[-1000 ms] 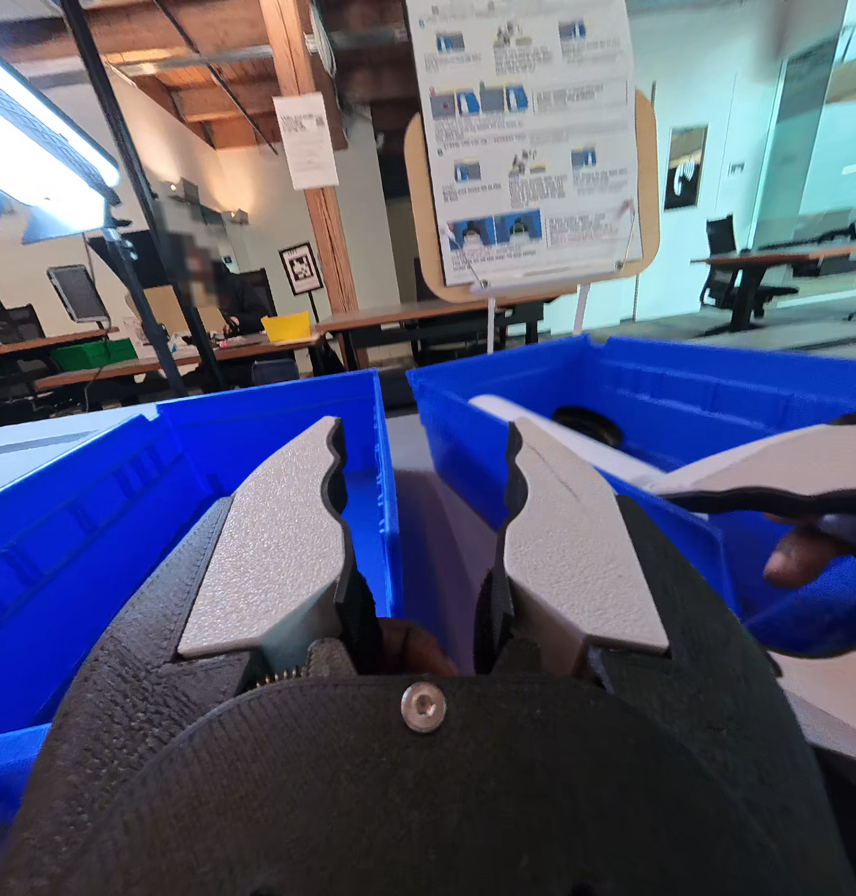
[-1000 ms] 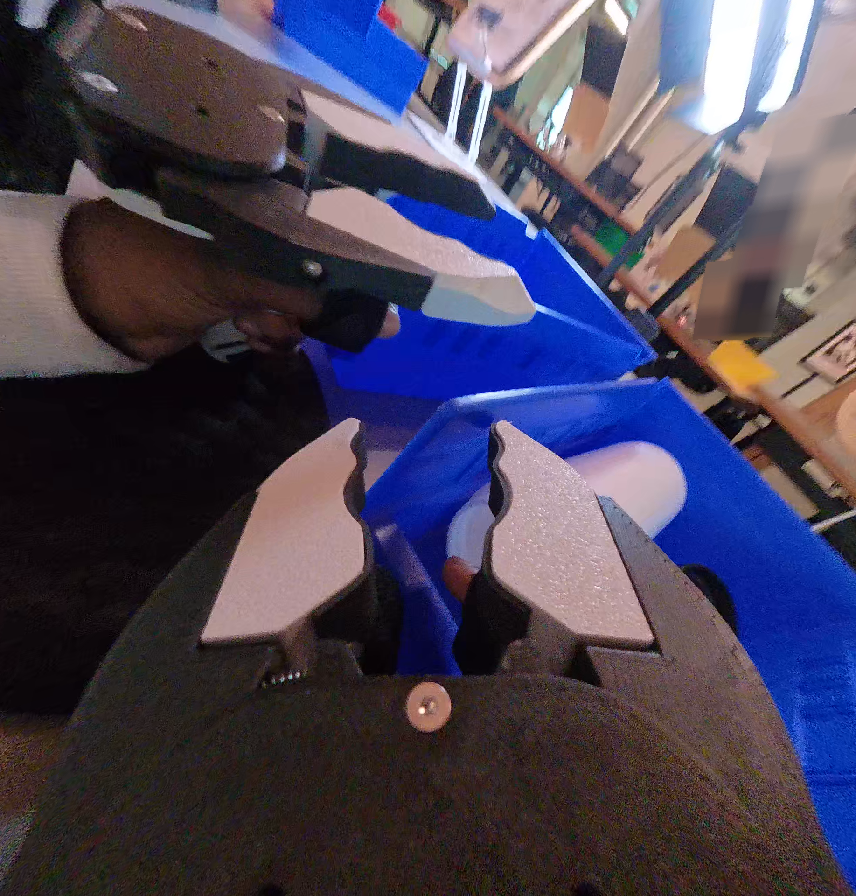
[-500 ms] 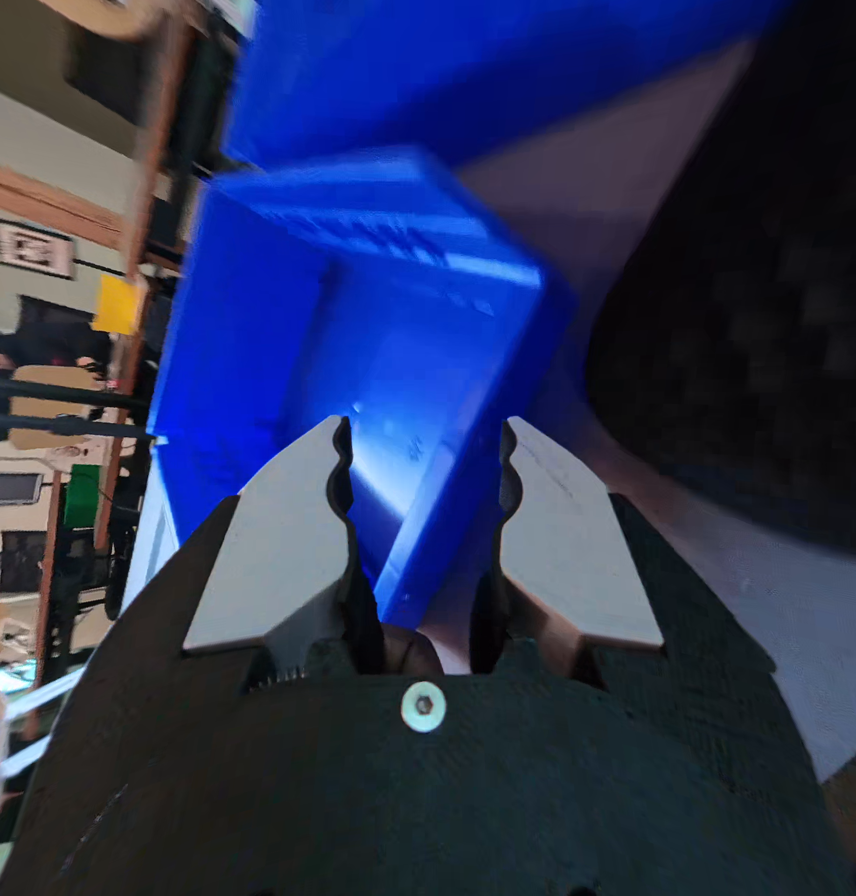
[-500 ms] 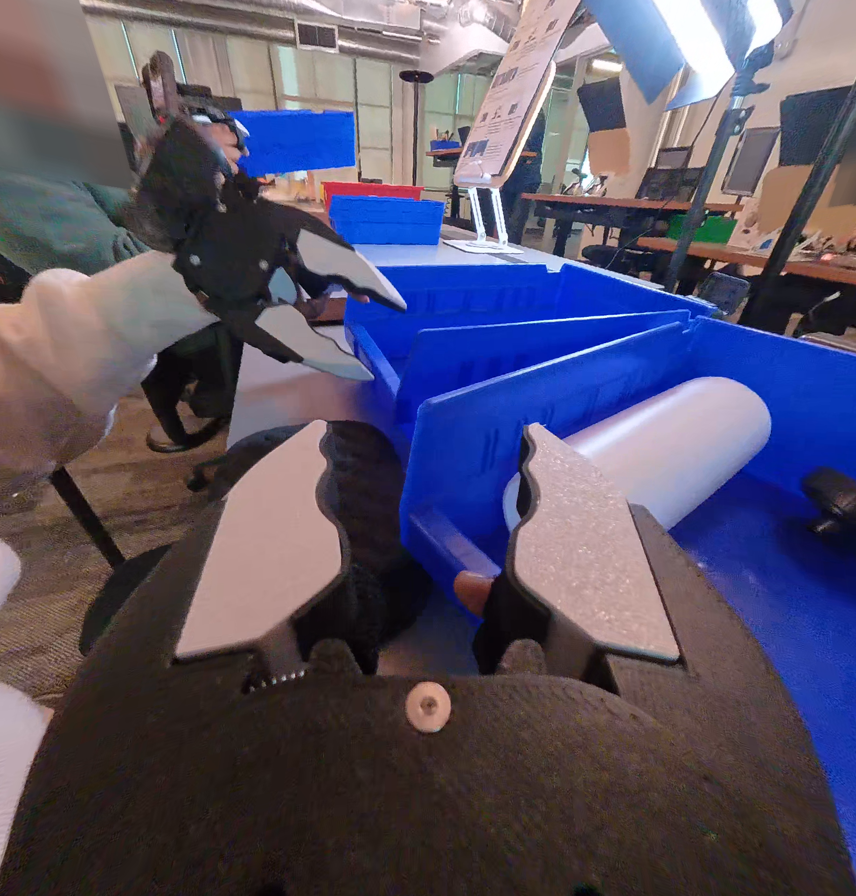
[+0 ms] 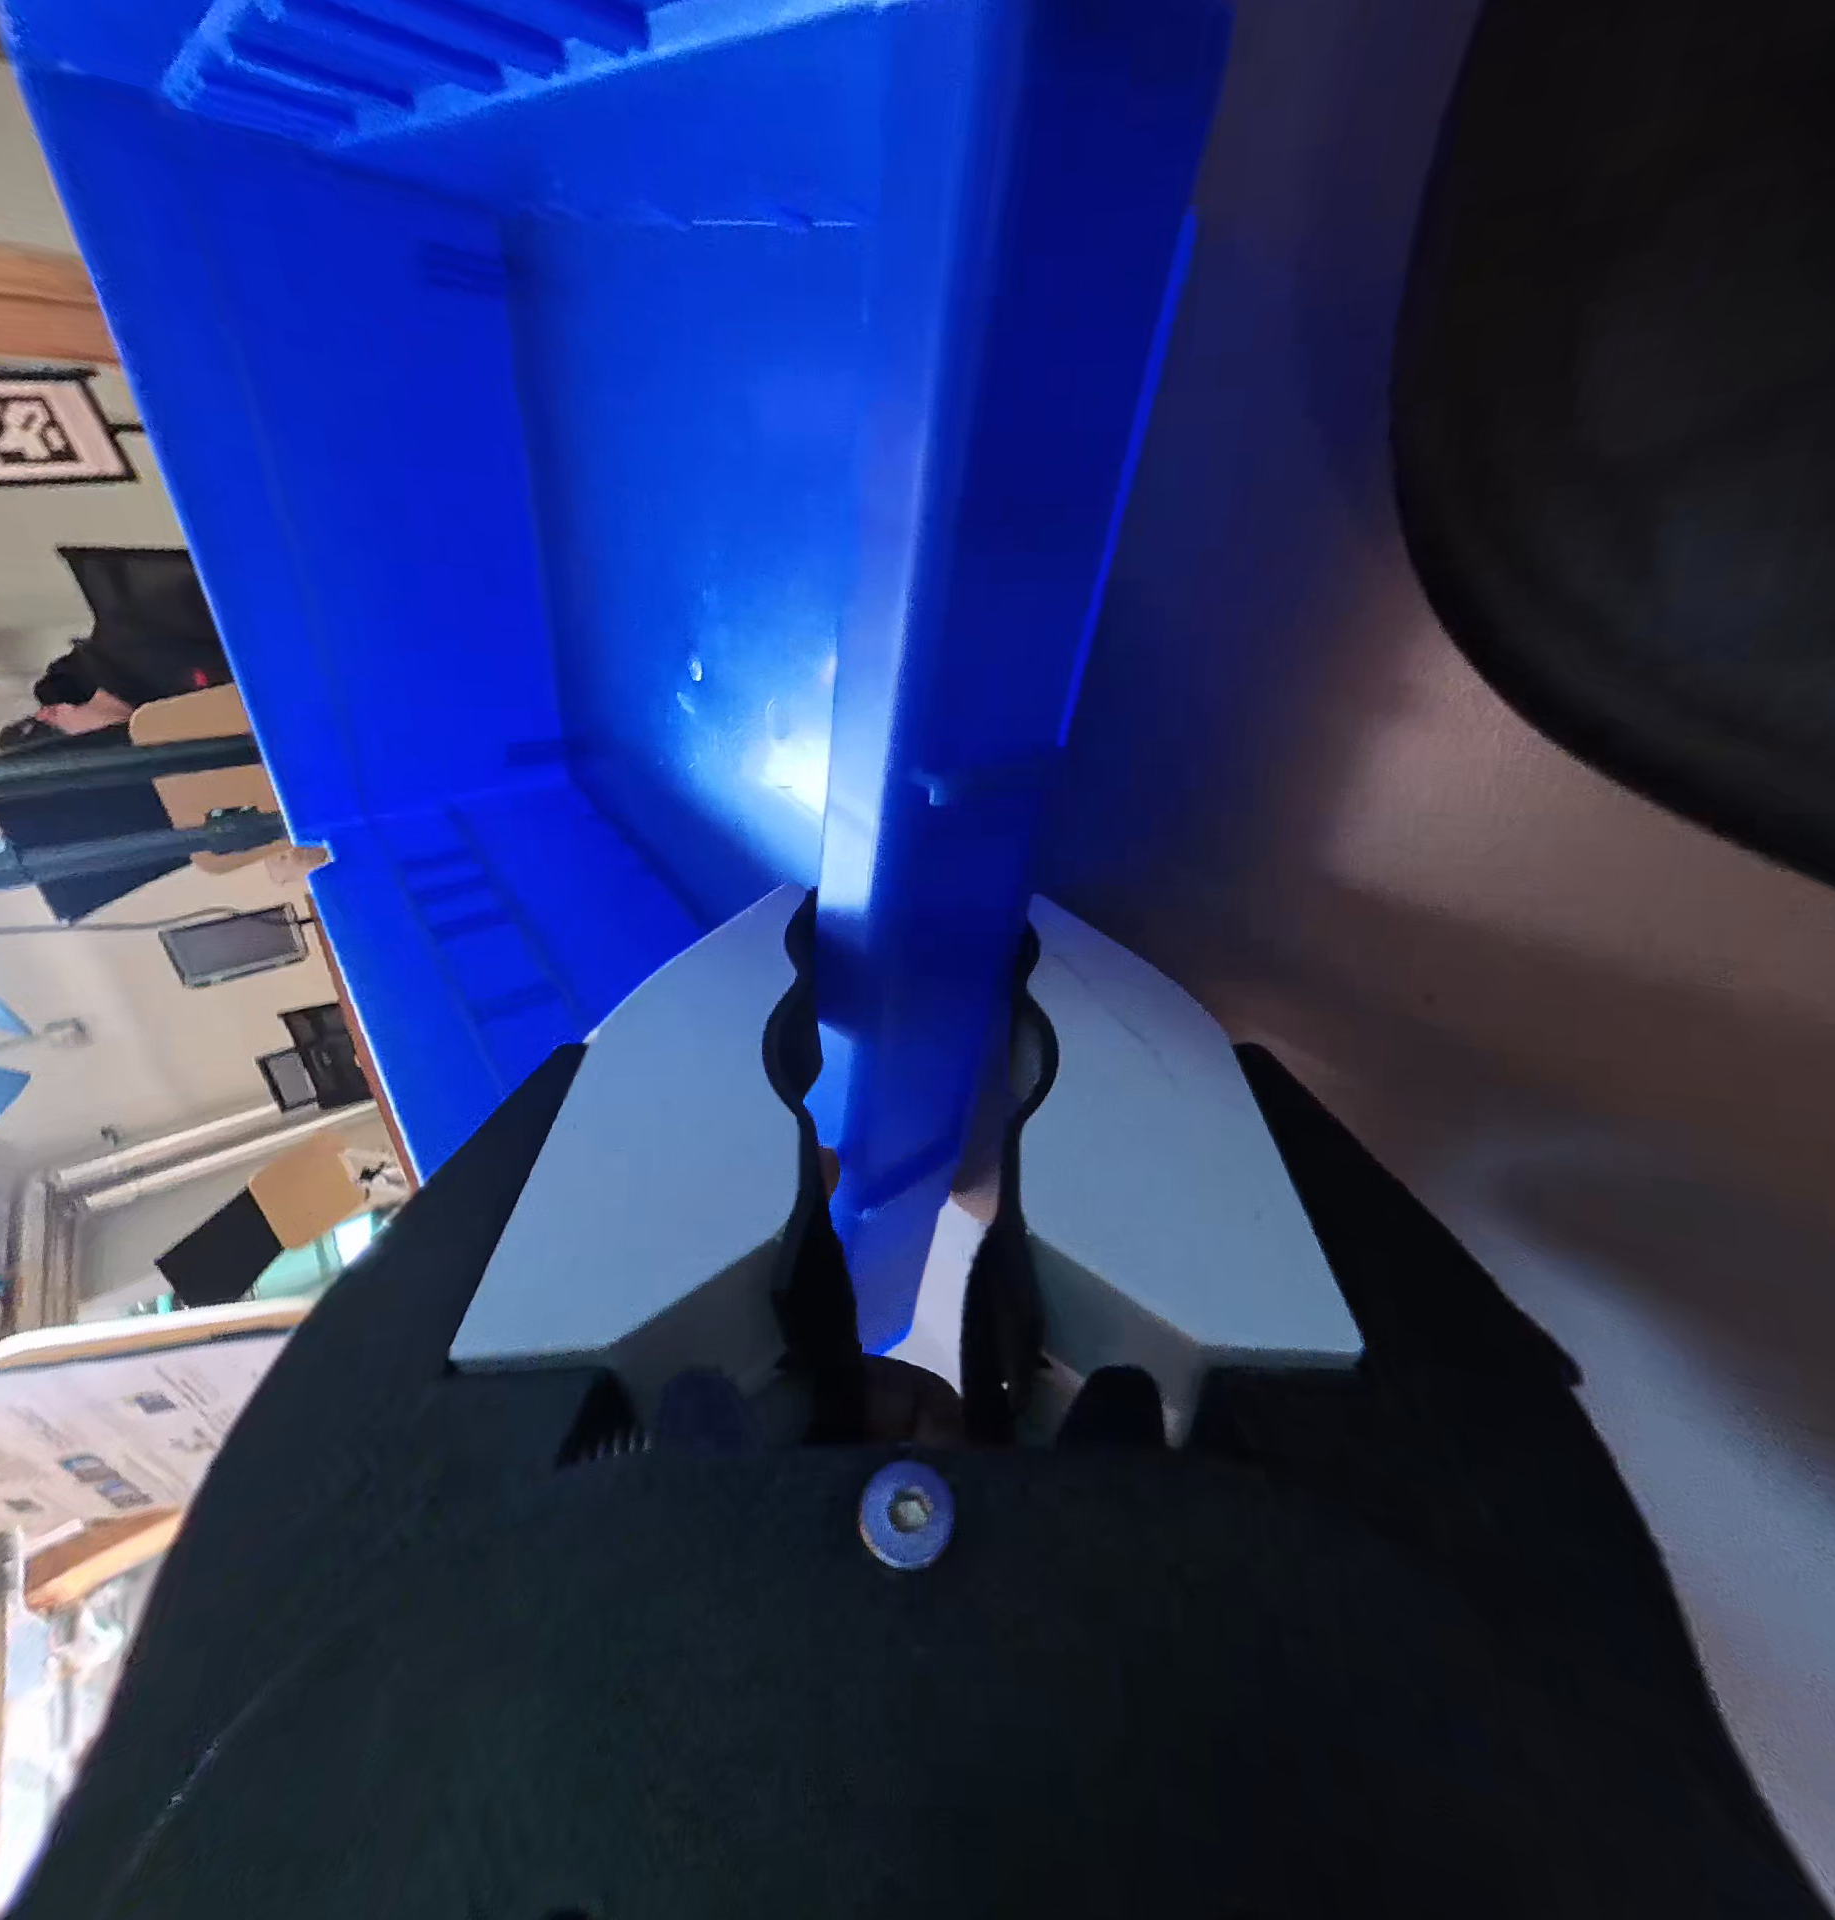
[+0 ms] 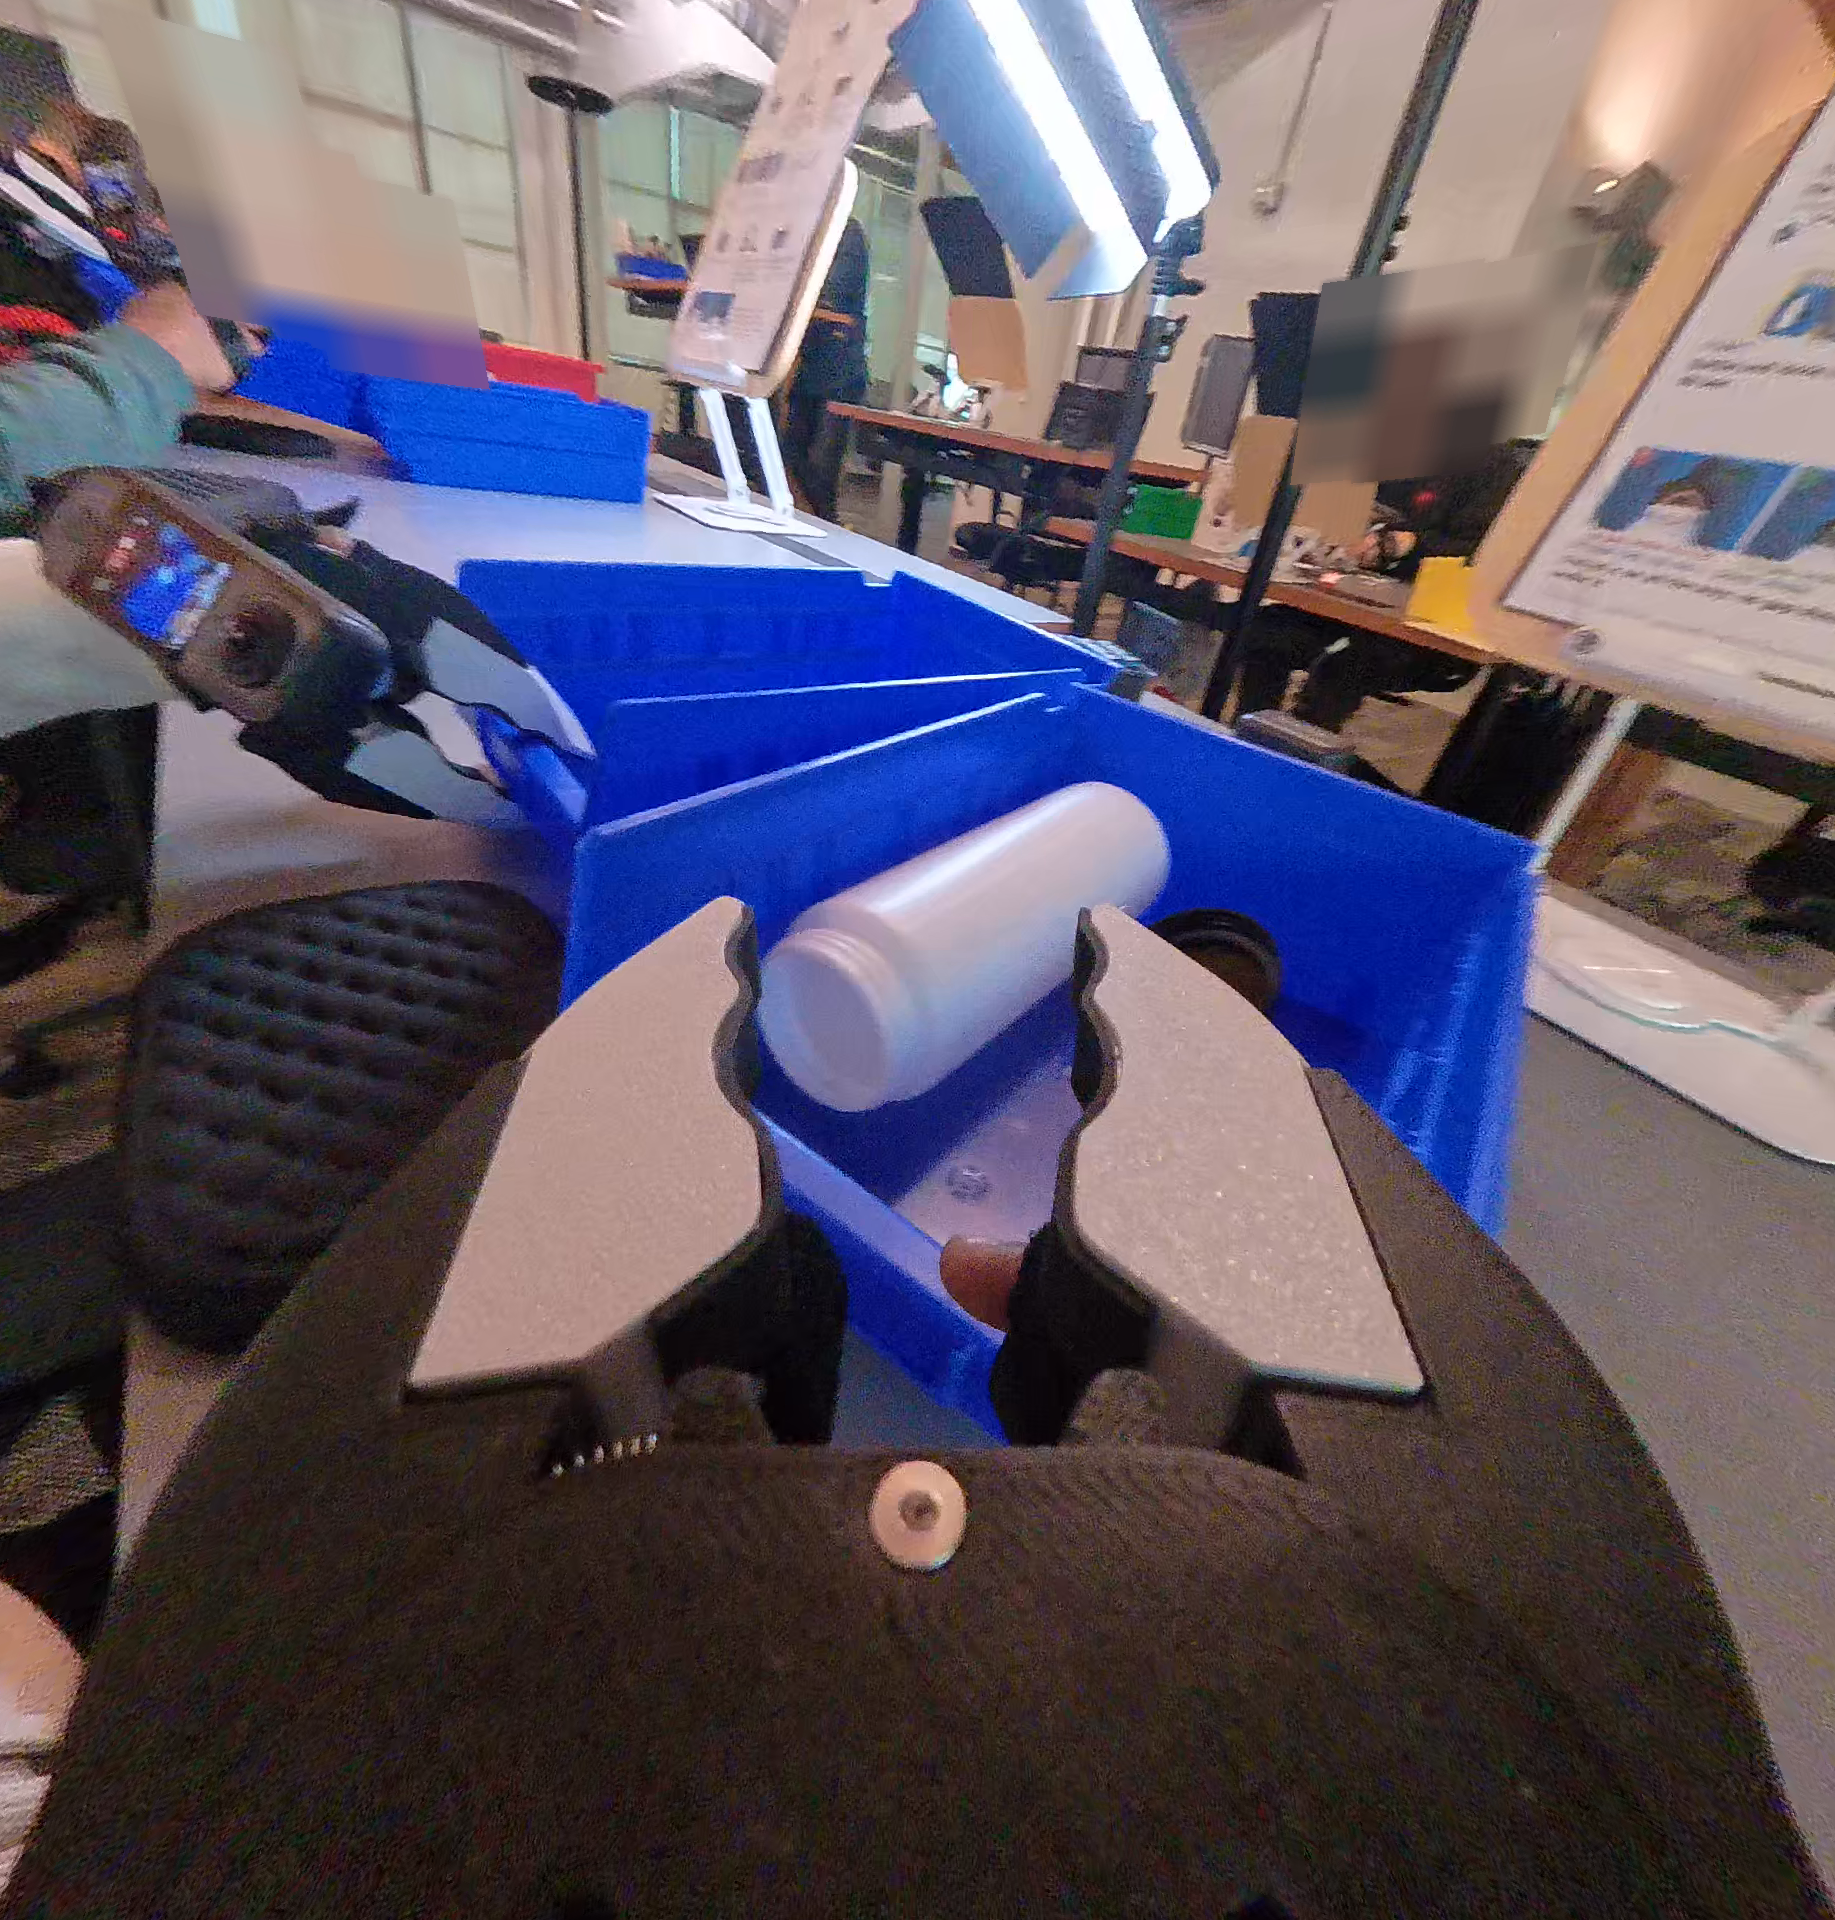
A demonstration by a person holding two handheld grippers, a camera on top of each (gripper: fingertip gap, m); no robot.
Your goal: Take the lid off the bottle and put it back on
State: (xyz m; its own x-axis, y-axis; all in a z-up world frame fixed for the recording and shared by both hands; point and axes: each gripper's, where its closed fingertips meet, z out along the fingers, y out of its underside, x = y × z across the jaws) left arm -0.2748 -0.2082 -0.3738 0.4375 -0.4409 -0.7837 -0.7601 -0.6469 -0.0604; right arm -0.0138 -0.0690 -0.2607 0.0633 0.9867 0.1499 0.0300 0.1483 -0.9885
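Clamping the near wall of an empty blue bin [image 5: 684, 520], the left claw [image 5: 913, 935] has both fingers pressed on the plastic. The right claw [image 6: 908, 935] is spread open, holding nothing, above the near rim of a second blue bin [image 6: 1391, 914] — inside lies a white bottle [image 6: 954, 945] on its side, uncapped mouth toward the claw, black lid [image 6: 1219, 940] just right of it. Both bins sit on the grey counter [image 6: 601, 535].

You're in an open office turned data-collection lab: rows of desks [image 6: 1006, 442] with monitors [image 6: 1219, 390] behind the blue bins [image 6: 1308, 821], a studio light [image 6: 1079, 135] on a stand above them, instruction boards [image 6: 1723, 436] beside them, a mesh chair [image 6: 310, 1049] in front, and a marker tag [image 5: 35, 426] on the wall.
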